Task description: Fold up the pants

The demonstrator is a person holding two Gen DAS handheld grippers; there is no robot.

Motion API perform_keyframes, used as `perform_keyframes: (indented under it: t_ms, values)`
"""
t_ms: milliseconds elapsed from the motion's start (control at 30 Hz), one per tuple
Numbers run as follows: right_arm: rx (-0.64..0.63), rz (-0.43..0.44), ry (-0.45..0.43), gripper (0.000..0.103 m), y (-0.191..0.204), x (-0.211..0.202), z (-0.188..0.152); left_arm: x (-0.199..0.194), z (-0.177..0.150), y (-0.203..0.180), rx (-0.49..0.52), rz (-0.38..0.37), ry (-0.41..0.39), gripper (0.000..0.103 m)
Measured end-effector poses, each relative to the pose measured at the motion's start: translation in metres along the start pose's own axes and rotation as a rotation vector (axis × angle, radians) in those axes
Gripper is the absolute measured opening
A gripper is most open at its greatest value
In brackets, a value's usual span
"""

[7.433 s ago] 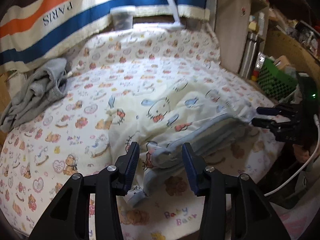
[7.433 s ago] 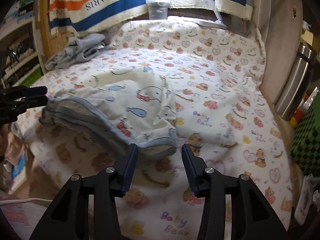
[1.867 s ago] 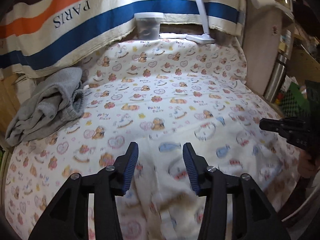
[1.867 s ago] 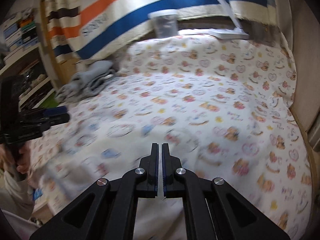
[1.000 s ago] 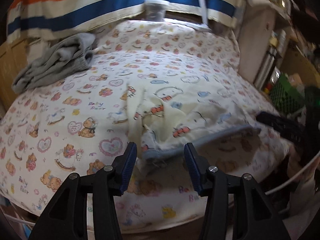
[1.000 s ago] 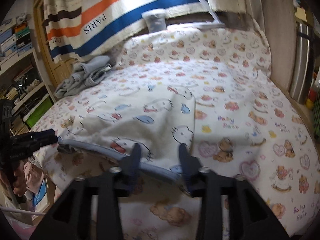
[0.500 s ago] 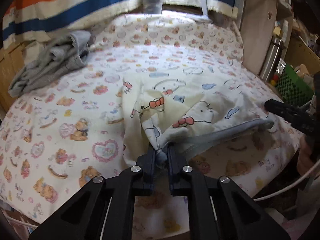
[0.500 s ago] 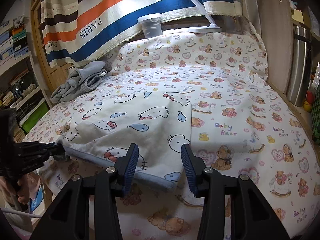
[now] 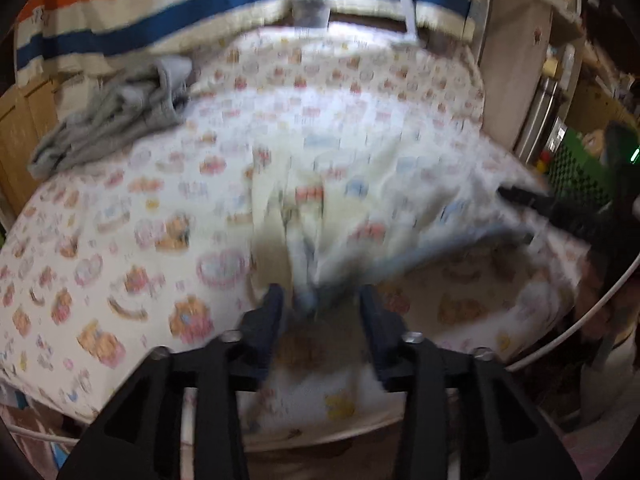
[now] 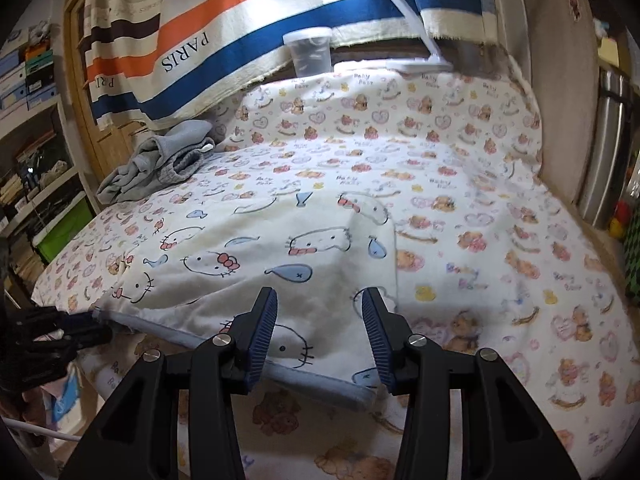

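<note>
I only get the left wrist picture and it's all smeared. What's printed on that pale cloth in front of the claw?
Observer: The right wrist view is sharp. The pants carry cat faces with red bows, plus blue fish.
Operator: Is the other claw holding them?
Observer: No. The right claw is open above the pants' near blue-grey hem, gripping nothing.
Operator: Where does my claw sit, seen from there?
Observer: The left claw is at the hem's corner on the left of that picture. Its jaws are opening.
</note>
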State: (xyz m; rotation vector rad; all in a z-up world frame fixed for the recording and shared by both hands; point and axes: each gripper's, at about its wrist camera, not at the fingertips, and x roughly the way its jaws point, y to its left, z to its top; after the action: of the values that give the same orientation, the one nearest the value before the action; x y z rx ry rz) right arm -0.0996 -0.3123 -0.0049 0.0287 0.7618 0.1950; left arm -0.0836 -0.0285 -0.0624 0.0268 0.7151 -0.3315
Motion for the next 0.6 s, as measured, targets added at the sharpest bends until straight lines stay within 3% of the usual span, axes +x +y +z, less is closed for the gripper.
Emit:
perform_keyframes:
  t_ms: [100,167,267,400,500,600]
  values:
    - [0.022,0.013,0.002,0.044,-0.001,0.006,-0.002,-0.005,0.018,0.0,-0.001,-0.043,-0.063,0.044]
    - [0.043,0.012,-0.004,0.031,-0.001,0.01,-0.002,0.003,0.033,0.004,-0.034,-0.066,-0.074,0.044]
    - [0.059,0.028,-0.045,0.027,0.006,0.011,0.003,0.018,0.053,0.001,-0.038,-0.086,-0.1,0.043]
    - [0.036,0.032,-0.02,0.026,0.012,0.02,0.006,0.053,0.07,-0.001,-0.048,-0.075,-0.048,0.041]
    - [0.03,0.006,0.073,0.026,0.006,0.035,-0.001,0.077,0.069,0.008,-0.087,-0.021,0.01,0.031]
    - [0.045,0.005,0.111,0.026,-0.004,0.037,-0.01,0.094,0.067,0.027,-0.142,-0.001,0.047,0.022]
